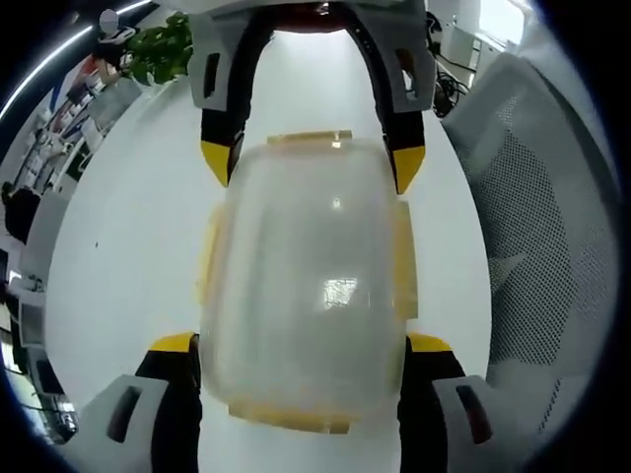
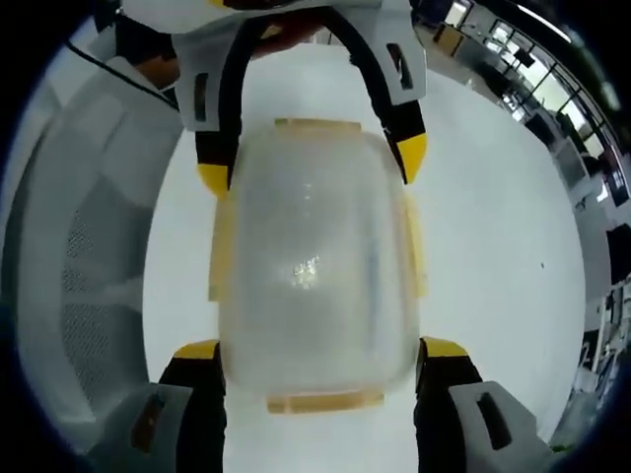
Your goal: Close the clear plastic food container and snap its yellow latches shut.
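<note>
A clear plastic container with its frosted lid lying on top rests on the white table. Yellow latches run along its sides and ends; I cannot tell whether they are snapped down. My left gripper is open, its yellow-tipped jaws flanking the container's near end. The right gripper faces it from the far end, jaws also spread on either side. In the right gripper view the same container lies between my right gripper and the left gripper, with a yellow latch at the near end.
A grey mesh office chair stands right beside the table edge, also seen as the chair in the right gripper view. A green plant and office desks lie beyond the table's far side.
</note>
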The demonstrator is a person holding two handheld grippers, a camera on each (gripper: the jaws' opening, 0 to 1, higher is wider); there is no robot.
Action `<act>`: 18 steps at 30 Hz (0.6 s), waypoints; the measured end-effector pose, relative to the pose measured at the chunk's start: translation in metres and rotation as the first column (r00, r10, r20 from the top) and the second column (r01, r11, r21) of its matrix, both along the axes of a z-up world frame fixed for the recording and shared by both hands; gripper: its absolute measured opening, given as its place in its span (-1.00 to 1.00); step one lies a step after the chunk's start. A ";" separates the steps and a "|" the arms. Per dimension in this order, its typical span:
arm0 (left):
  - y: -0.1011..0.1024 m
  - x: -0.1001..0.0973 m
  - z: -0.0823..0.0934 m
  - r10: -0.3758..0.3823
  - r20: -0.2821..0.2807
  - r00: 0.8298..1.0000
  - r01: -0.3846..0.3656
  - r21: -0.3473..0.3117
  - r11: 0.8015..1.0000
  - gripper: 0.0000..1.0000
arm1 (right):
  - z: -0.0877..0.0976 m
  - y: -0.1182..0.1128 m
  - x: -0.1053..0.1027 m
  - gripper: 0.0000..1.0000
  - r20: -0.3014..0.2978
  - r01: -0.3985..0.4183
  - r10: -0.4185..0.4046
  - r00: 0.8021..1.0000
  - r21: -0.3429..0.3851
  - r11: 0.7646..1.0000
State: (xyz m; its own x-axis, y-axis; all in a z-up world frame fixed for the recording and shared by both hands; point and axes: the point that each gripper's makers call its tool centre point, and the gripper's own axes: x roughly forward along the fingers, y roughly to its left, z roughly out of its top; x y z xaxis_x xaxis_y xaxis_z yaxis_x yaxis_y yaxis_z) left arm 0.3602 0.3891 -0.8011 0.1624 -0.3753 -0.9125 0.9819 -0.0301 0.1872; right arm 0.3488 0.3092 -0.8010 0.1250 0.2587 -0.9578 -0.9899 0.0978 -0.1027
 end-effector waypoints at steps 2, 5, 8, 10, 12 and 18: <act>0.003 -0.001 0.000 0.004 0.000 1.000 -0.004 0.002 1.000 0.65 | 0.000 0.004 -0.001 0.57 0.000 -0.003 0.003 1.000 0.001 1.000; 0.006 -0.001 -0.001 0.009 0.001 1.000 -0.009 0.001 1.000 0.65 | 0.000 0.006 -0.001 0.57 0.002 -0.005 0.005 1.000 0.002 1.000; 0.005 -0.001 -0.001 0.014 0.001 1.000 -0.014 -0.004 1.000 0.65 | -0.001 0.005 -0.001 0.57 0.002 -0.006 0.006 1.000 0.001 1.000; 0.004 -0.001 0.000 0.017 0.001 1.000 -0.017 -0.001 1.000 0.65 | 0.000 0.005 -0.001 0.58 0.001 -0.008 0.008 1.000 0.004 1.000; 0.004 -0.001 -0.001 0.017 0.000 1.000 -0.017 0.004 1.000 0.65 | -0.001 0.004 -0.001 0.58 0.000 -0.008 0.008 1.000 0.007 1.000; 0.003 0.004 -0.001 0.026 0.002 1.000 -0.026 0.003 1.000 0.66 | 0.000 0.003 0.004 0.57 0.003 -0.009 0.008 1.000 0.010 1.000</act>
